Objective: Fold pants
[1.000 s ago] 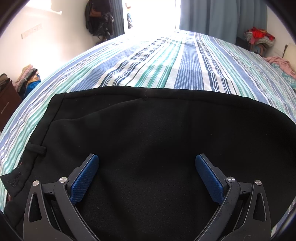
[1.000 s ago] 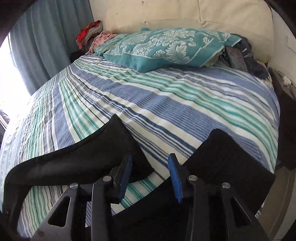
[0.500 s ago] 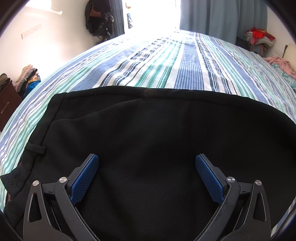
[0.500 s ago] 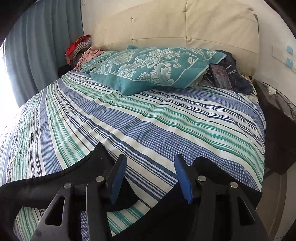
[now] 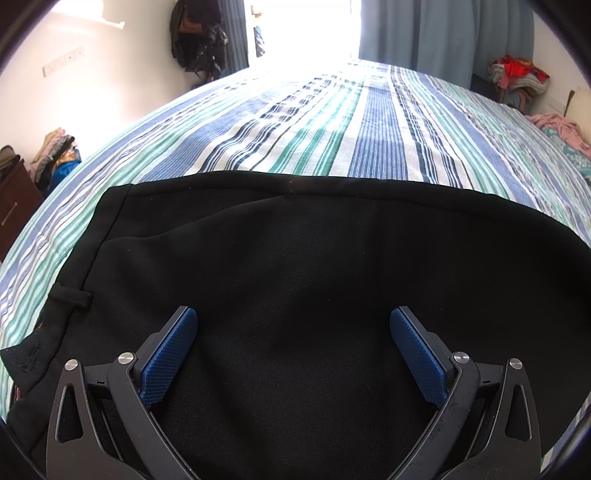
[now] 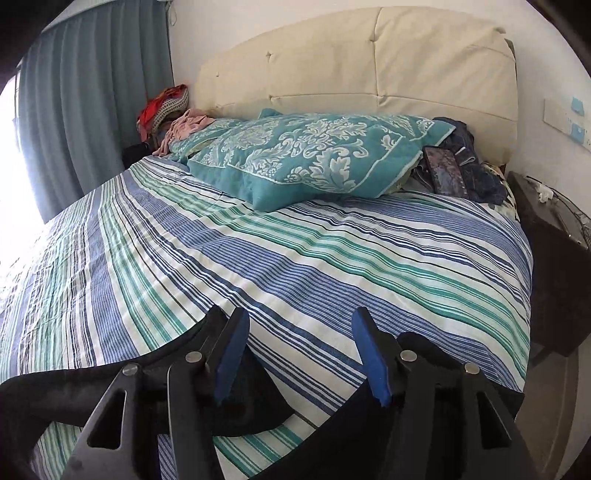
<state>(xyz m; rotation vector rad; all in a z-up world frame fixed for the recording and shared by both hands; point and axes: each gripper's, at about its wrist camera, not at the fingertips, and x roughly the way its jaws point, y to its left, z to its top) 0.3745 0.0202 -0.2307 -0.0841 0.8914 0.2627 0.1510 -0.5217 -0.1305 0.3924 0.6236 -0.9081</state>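
Black pants [image 5: 295,280]: flat on striped bed [image 5: 369,129], long axis along near edge, legs toward headboard [image 6: 354,66]. Left gripper [image 5: 293,332] and right gripper [image 6: 299,350]: jaws spread wide, empty.

Bright daylight, window [image 5: 306,33] blown out, fisheye bending at edges, black cloth [image 5: 295,295] detail perhaps lost

The striped bed [image 6: 332,258] lies bare and flat from the black pants [image 5: 295,314] up to the teal pillow [image 6: 314,162]. Beside the pillow, dark clothes [image 6: 465,166] block the way. A dark nightstand [image 6: 546,236] stands beside the bed.
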